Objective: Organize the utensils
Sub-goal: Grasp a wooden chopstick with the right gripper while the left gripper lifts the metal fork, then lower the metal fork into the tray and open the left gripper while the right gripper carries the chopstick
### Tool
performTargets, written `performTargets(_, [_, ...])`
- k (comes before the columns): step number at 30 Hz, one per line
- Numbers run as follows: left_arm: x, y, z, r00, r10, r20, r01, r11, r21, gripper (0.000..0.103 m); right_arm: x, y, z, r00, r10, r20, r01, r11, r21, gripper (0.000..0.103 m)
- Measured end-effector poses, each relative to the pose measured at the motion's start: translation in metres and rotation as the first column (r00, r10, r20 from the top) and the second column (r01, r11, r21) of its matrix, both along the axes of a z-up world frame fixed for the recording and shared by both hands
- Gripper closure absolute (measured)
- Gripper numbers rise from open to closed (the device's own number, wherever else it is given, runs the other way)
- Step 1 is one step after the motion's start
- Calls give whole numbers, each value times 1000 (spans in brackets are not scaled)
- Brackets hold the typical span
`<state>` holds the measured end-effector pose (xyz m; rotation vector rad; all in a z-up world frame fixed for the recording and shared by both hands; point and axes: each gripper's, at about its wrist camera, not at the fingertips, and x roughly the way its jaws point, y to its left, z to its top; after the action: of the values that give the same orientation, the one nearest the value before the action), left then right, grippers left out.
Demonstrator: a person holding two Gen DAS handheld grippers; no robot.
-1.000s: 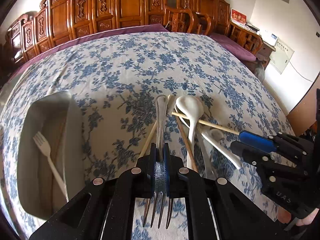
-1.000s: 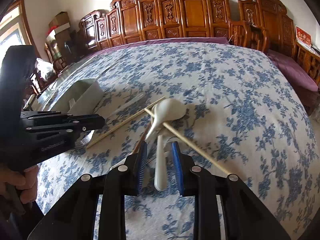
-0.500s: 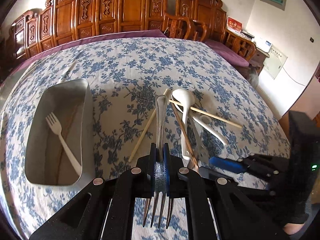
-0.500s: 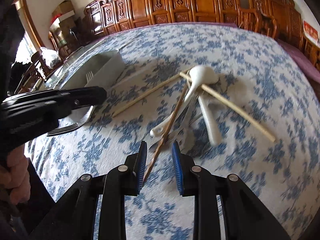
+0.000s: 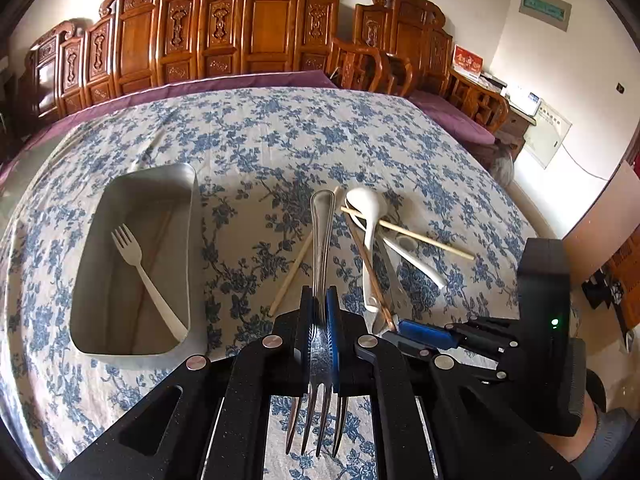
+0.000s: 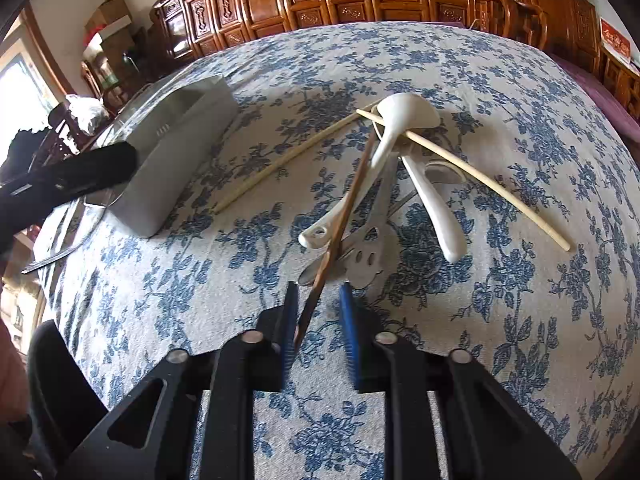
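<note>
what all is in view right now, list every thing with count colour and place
metal fork: 1, silver, clamped in left gripper
plastic fork: 1, white, inside tray
tray: 1, grey metal, left on cloth
soup spoons: 2, white, in the pile
dark chopstick: 1, brown, between right gripper's open fingers
pale chopsticks: 2, tan, in the pile
flat metal utensils: count unclear, silver, under the pile
tablecloth: 1, white and blue floral
carved chairs: several, brown, behind
left gripper: 1, black
right gripper: 1, black

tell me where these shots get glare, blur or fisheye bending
Left wrist view: fisheye bows the floral tablecloth into a dome, corners black, metal fork glints but sharp. Right wrist view: window at left blown out white, light chopsticks curve, dark chopstick crisp.
</note>
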<state>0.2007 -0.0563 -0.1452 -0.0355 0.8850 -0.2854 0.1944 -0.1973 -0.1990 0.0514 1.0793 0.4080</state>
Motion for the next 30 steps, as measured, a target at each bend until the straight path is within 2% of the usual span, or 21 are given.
performTargets(1, [0,1,2,1000,2,4,-2,1000,0,97,0,0,0,1000,-1,-1,1,1000,-6,87])
performTargets(2, [0,2,3,1000,3,8,-3,1000,1,97,0,0,0,1000,-1,-3,1,1000,-9,93])
performTargets(5, [-1,7,8,1000,9,17,-9,1000,6,97,0,-2,0,1000,2,-12,-2,1000,-19,97])
performTargets(20, [14,56,27,994,96,49,-97,995,27,97,-17,0,48,993,38,115,-43,998,41,97])
performTargets(30, [48,102,8,984,179,14,-179,979,100,97,-11,24,77,980,85,177,-96,994,55,97])
